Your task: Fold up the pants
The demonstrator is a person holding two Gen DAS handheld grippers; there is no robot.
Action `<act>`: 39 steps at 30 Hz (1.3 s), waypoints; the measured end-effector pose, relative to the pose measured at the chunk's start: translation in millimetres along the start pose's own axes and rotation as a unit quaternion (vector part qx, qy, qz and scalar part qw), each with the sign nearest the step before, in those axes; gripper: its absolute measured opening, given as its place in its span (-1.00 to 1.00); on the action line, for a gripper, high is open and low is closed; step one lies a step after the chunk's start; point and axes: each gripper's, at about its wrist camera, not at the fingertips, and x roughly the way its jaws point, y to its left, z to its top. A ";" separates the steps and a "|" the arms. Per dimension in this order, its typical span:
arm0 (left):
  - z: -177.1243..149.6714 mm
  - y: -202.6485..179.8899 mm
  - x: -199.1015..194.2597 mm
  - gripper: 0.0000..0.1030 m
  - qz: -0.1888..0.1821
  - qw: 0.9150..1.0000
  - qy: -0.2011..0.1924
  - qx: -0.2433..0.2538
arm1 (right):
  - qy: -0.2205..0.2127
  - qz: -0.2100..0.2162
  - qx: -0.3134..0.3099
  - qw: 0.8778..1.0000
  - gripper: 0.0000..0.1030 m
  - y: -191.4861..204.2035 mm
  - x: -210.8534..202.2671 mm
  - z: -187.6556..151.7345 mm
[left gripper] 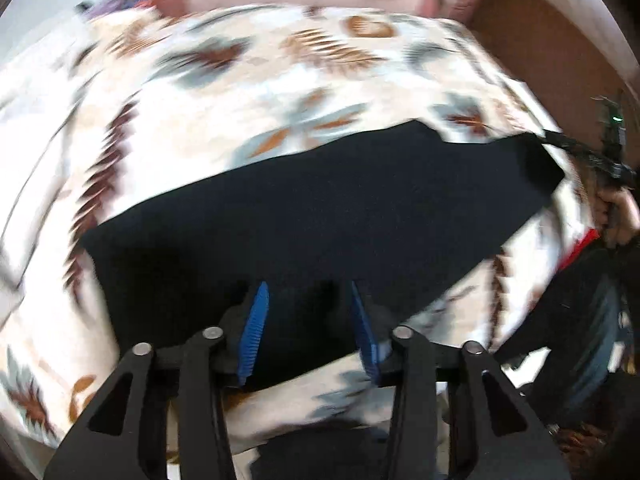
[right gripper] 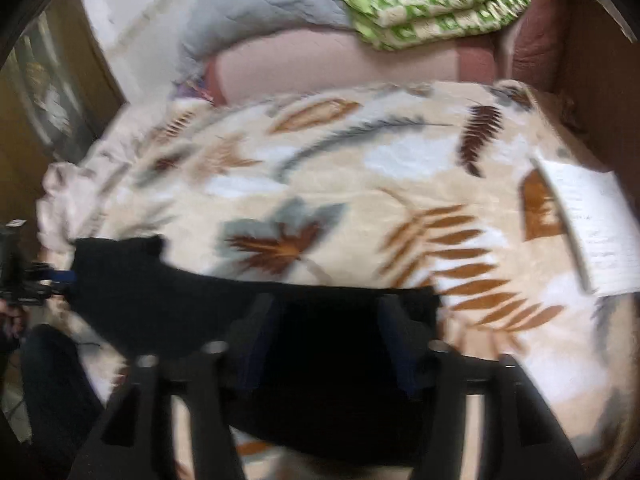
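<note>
The black pants (left gripper: 312,208) lie stretched across a bed covered by a cream blanket with a leaf print (left gripper: 224,92). My left gripper (left gripper: 310,296) stands over the near edge of the pants with its blue pads spread apart; the cloth lies between and under them. In the right wrist view the pants (right gripper: 168,292) run from the left edge to my right gripper (right gripper: 324,312), whose fingers are spread with black cloth between them. Both views are motion-blurred. The right gripper shows at the right edge of the left wrist view (left gripper: 608,160), at the far end of the pants.
A folded green and cream quilt (right gripper: 432,4) and a grey pillow (right gripper: 256,4) lie at the head of the bed. A white sheet of paper (right gripper: 592,224) lies on the blanket at the right. A brown wooden bed frame (left gripper: 552,40) borders the right side.
</note>
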 end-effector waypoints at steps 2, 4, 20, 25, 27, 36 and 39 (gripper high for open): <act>4.3 -20.7 16.8 -0.10 0.026 0.998 0.036 0.049 | 0.056 -0.021 -0.001 0.998 0.56 8.5 31.7 -9.8; 5.3 -27.7 35.4 -0.09 0.045 0.993 0.084 0.075 | 0.088 -0.061 -0.032 0.994 0.65 15.9 55.1 -16.3; 58.3 -83.3 86.2 0.23 0.071 0.992 -0.038 -0.096 | 0.037 -0.079 -0.075 0.993 0.70 116.0 70.2 -37.9; 48.0 -95.0 86.1 0.32 0.113 0.983 -0.085 -0.120 | 0.026 -0.062 -0.074 0.995 0.99 115.0 72.1 -38.9; 46.1 -94.3 85.7 0.36 0.119 0.981 -0.095 -0.122 | 0.026 -0.072 -0.078 0.994 0.99 119.5 73.5 -40.3; 41.0 -101.6 83.1 0.62 0.115 0.975 -0.139 -0.130 | 0.011 -0.080 -0.070 0.994 0.99 123.4 69.4 -47.0; 42.0 -106.5 84.6 0.89 0.097 0.978 -0.139 -0.124 | 0.014 -0.083 -0.058 0.995 0.99 122.3 69.9 -45.0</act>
